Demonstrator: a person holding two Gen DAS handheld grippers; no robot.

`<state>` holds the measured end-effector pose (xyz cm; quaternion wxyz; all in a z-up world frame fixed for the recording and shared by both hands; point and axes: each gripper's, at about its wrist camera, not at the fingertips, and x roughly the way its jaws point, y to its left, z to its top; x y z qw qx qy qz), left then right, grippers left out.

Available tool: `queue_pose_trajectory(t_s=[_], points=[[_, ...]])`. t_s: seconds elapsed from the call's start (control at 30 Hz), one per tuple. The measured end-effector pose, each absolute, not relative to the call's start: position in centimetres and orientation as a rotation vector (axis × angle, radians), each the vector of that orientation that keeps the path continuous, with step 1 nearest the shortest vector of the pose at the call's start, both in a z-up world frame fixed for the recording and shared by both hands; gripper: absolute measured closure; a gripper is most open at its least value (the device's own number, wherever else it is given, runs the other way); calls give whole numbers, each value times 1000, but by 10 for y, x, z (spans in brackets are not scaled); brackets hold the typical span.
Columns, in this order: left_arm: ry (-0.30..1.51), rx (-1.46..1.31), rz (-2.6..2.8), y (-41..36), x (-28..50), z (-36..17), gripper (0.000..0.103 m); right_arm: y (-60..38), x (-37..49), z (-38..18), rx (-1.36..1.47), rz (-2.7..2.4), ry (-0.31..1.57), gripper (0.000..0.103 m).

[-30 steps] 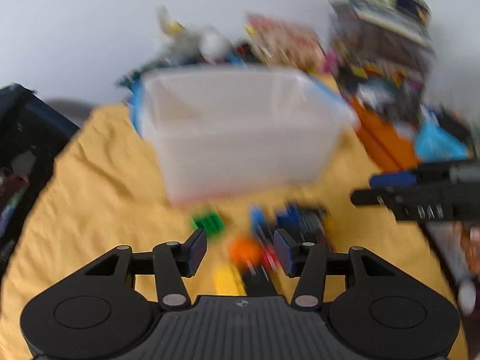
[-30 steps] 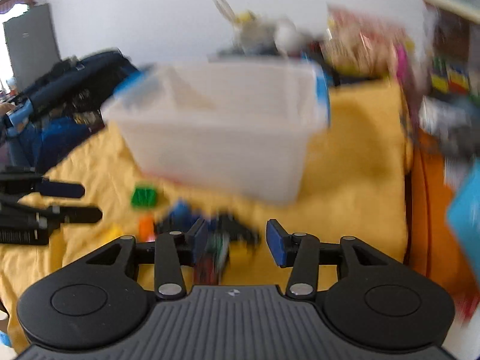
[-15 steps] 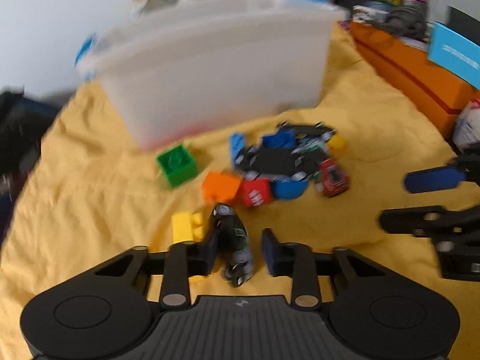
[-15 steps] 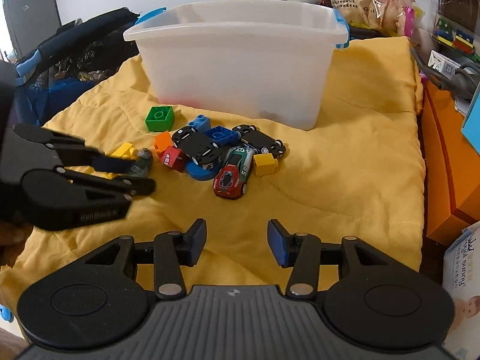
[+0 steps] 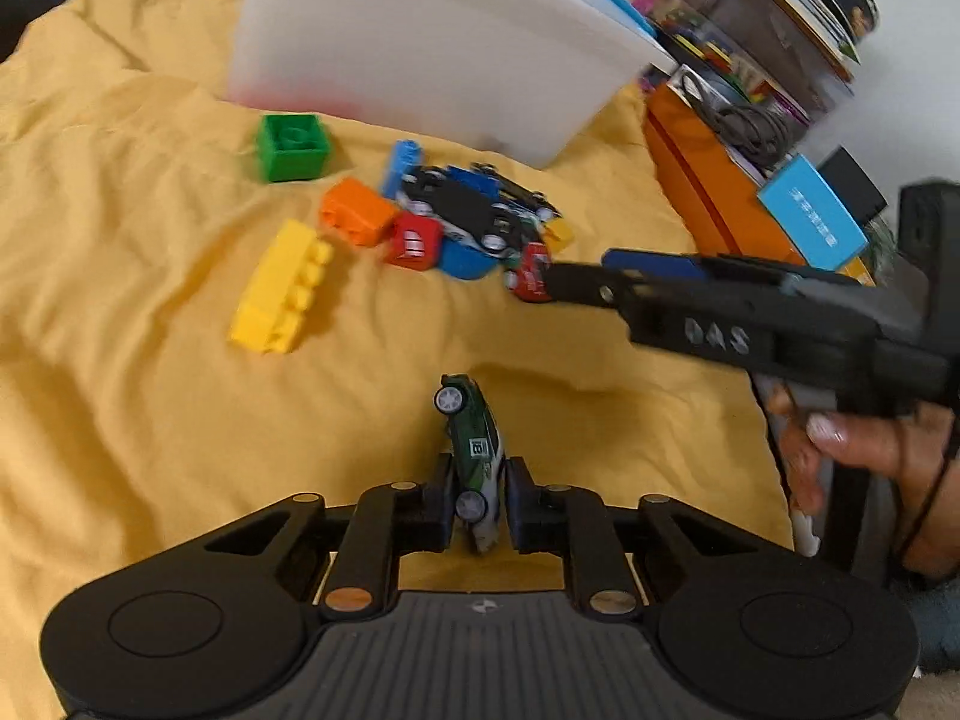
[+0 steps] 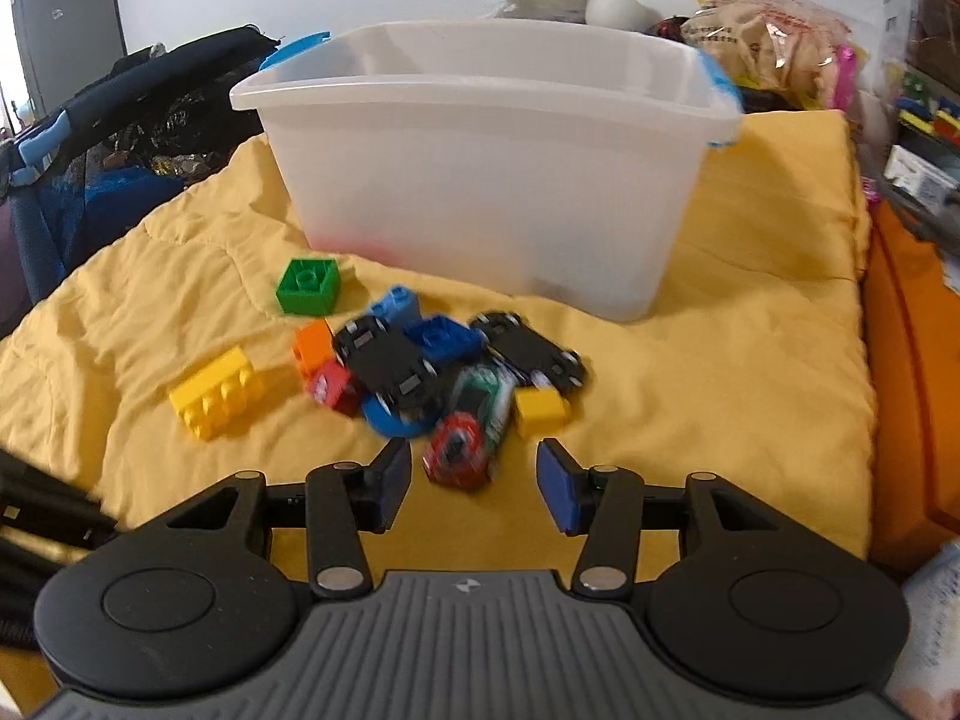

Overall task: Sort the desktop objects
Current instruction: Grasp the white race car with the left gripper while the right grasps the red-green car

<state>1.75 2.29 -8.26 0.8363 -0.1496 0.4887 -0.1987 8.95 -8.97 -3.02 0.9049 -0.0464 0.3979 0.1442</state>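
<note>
Green toy car: in the left wrist view your left gripper clamps it on its side, above the yellow blanket; your right gripper reaches toward the toy pile. Right wrist view: your right gripper, jaws wide, nothing held, just short of the red car; clear bin behind.

- The left gripper has closed its jaws on the green toy car.
- The right gripper, jaws apart, has moved up to the red car.
</note>
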Motion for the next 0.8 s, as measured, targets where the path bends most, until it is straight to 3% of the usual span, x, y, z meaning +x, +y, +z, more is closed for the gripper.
queue_pose_trajectory(t_s=[0.13,0.2,0.3,0.53,0.67,0.7,0.8], points=[[1009,-280,-352,32,12,-75,62,-78,111,-40,-98,274,872,56],[983,-207,-320,28,10,-69,57,-75,115,-47,-114,269,890,62],[971,-144,-317,23,3,-64,56,-78,108,-46,-142,283,893,70],[974,-53,-334,4,2,-66,55,-97,45,-37,-191,386,948,70],[974,-22,-323,-4,5,-69,55,-106,11,-42,-180,382,984,67],[971,-17,-324,-5,7,-70,56,-107,7,-43,-173,380,977,62],[969,38,-306,-11,6,-70,68,-105,7,-43,-175,360,954,60]])
